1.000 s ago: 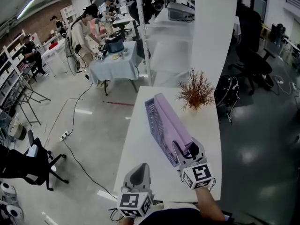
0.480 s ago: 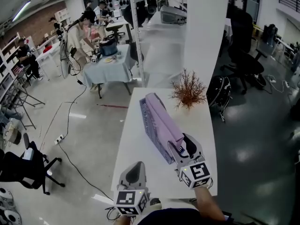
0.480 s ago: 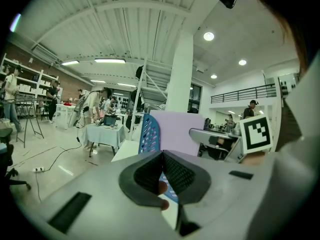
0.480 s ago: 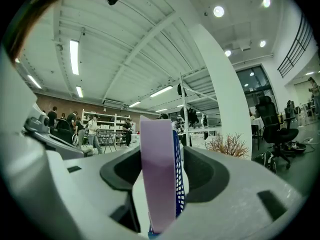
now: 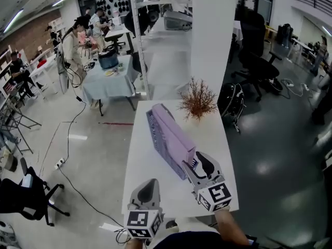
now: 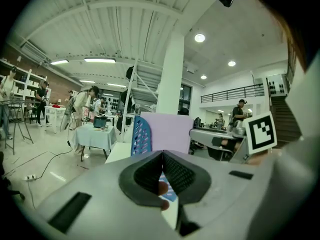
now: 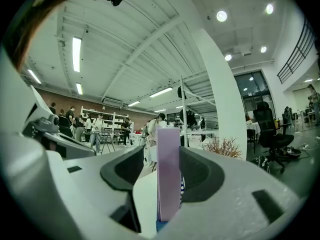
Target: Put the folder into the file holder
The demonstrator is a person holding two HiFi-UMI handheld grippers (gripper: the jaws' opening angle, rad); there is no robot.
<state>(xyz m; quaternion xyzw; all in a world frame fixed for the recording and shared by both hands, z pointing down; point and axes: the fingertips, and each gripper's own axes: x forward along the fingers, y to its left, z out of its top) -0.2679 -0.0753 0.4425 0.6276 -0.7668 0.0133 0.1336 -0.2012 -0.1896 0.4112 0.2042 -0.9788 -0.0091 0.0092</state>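
Note:
A purple folder stands on edge inside the blue perforated file holder on the white table. My right gripper is at the folder's near end. In the right gripper view the folder stands between the spread jaws of that gripper, with a gap on the left side, so the pads do not press it. My left gripper hovers near the table's front edge, left of the holder, shut and empty. In its own view the left gripper looks at the folder and the holder.
A dried reddish plant stands at the table's far end, just beyond the holder, in front of a white pillar. People work at tables far off to the left. Office chairs stand to the right.
My right gripper's jaws have come off the folder's near end and spread, and the gripper has drawn back slightly towards me. The left gripper has kept its place.

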